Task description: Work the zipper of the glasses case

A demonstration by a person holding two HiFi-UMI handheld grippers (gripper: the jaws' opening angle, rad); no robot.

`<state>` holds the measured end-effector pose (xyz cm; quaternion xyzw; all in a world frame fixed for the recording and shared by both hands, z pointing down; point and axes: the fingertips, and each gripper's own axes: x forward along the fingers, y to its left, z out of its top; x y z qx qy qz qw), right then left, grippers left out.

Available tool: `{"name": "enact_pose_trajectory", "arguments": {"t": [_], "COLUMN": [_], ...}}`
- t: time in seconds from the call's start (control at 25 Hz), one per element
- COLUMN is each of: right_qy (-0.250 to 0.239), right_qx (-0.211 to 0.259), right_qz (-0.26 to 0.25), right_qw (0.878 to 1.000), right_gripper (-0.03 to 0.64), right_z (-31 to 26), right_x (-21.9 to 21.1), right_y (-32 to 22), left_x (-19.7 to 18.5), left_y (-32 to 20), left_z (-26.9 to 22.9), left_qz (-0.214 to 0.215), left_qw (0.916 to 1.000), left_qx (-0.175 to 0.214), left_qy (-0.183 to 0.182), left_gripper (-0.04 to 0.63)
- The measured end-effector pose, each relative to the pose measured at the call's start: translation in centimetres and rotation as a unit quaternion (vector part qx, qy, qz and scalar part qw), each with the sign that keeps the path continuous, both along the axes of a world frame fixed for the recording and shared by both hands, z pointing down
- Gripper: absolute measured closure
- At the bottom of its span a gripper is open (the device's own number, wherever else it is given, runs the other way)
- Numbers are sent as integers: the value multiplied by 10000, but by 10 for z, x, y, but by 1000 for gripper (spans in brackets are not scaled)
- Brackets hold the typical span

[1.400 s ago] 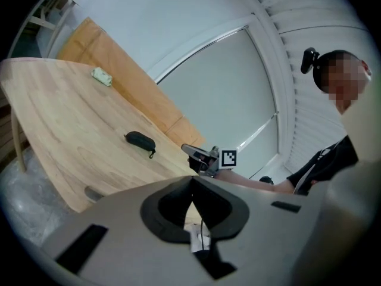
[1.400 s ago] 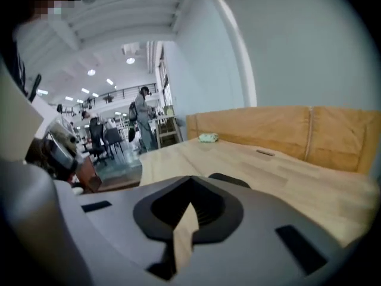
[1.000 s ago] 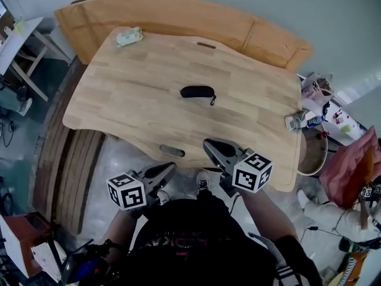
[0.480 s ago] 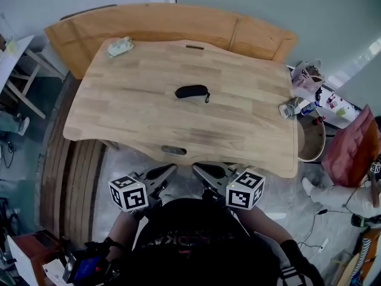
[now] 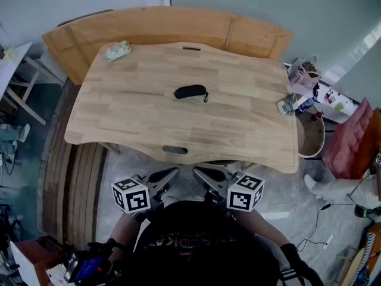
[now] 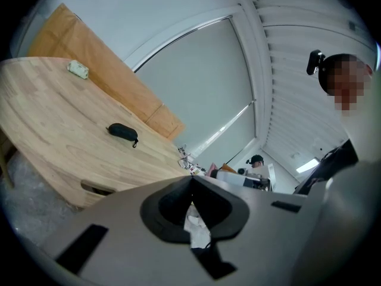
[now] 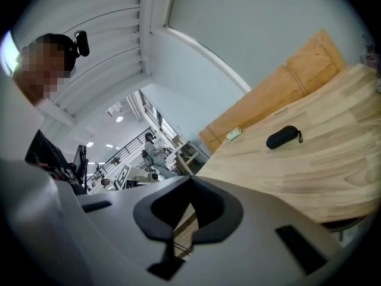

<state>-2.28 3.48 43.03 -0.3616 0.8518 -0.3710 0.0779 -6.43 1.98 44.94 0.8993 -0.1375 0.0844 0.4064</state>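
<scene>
Only head view shows the marker cube on right hand-held gripper.

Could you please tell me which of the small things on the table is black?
The glasses case in the middle of the table is black, with a short loop at one end; the packet at the far left corner is pale.

Wooden table, pale packet at its far left corner, bottle at right edge

Wooden table, pale wall, grey floor.
</scene>
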Motion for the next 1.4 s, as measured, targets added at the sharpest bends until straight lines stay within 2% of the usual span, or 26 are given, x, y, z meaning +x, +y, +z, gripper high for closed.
{"name": "enact_pose_trajectory", "arguments": {"t": [1.4], "right_qy": [86], "right_qx": [-56], "right_qz": [-276], "right_qw": [9996], "right_gripper": [603], "right_z": [3], "right_x": [-18], "right_y": [-8], "left_x": [-16], "left_y": [-4], "left_z": [2], "left_qz": [-230], "left_qw": [9997], "left_qx": [-3], "left_qy": [65], "left_gripper": [584]}}
